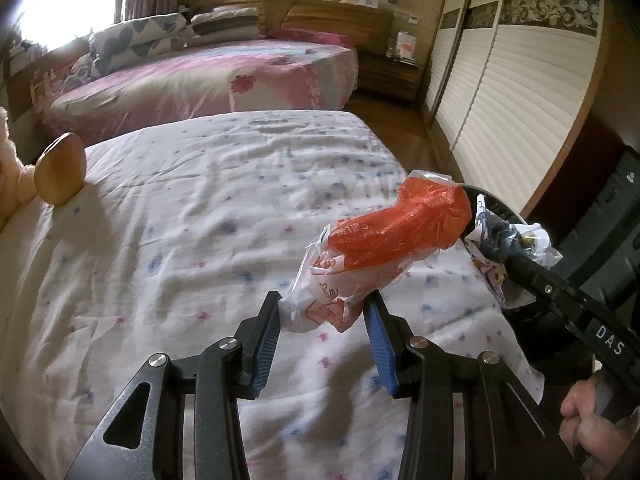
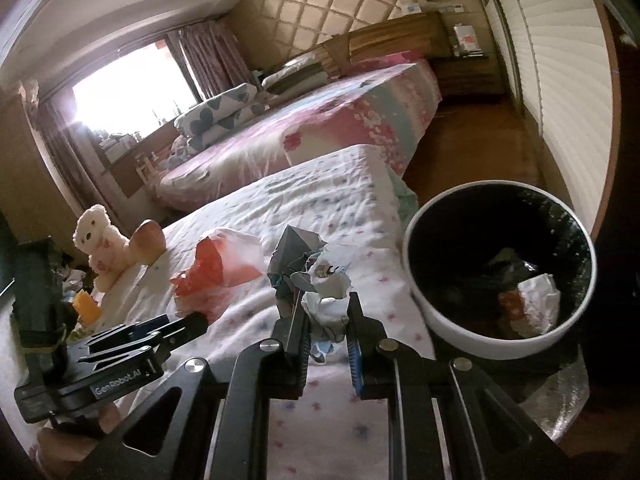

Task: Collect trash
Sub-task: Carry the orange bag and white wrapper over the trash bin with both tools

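A: Left gripper [image 1: 326,314] clamps the orange-and-white plastic bag [image 1: 384,248] by its lower end, centre-right of the frame, lifted above the bed [image 1: 180,220]. Right gripper [image 2: 326,320] pinches a crumpled paper wad [image 2: 316,280] at lower centre.

B: Bin [image 2: 452,328]?

A: Lower right, white rim, dark inside, some trash already in it.

B: Risks?

A: Bag looks slick and crinkly and is held only at one end; it could slip out. The loose paper wad may shed bits short of the rim.
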The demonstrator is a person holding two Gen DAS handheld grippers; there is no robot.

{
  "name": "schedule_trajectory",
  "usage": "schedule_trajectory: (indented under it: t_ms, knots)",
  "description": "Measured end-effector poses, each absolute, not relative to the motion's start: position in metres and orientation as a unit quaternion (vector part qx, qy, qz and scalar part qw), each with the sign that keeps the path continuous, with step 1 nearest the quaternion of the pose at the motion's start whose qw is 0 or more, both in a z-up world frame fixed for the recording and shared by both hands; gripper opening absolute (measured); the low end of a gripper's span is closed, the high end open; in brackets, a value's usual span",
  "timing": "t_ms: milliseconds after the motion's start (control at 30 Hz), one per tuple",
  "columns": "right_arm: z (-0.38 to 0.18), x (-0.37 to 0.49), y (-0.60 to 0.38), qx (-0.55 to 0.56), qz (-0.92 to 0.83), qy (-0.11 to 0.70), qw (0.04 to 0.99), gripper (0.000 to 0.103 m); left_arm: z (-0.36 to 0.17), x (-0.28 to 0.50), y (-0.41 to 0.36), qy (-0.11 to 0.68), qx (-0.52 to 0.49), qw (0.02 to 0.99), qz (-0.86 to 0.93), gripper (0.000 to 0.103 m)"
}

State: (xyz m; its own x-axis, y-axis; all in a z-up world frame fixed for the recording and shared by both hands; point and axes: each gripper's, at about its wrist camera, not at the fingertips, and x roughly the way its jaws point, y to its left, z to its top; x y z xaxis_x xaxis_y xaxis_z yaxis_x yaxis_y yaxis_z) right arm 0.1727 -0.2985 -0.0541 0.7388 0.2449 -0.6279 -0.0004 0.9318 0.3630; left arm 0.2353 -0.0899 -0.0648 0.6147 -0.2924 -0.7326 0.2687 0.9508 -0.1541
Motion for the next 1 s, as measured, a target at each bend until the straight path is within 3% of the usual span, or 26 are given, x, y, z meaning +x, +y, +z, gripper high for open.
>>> schedule_trajectory:
  t_ms: [1000]
  knots:
    - [-0.048, 0.161, -0.343, 0.189, 0.017, 0.344, 0.92, 0.016, -0.059, 0.242, -0.148, 0.401, 0.025, 0.894, -0.2, 0.041]
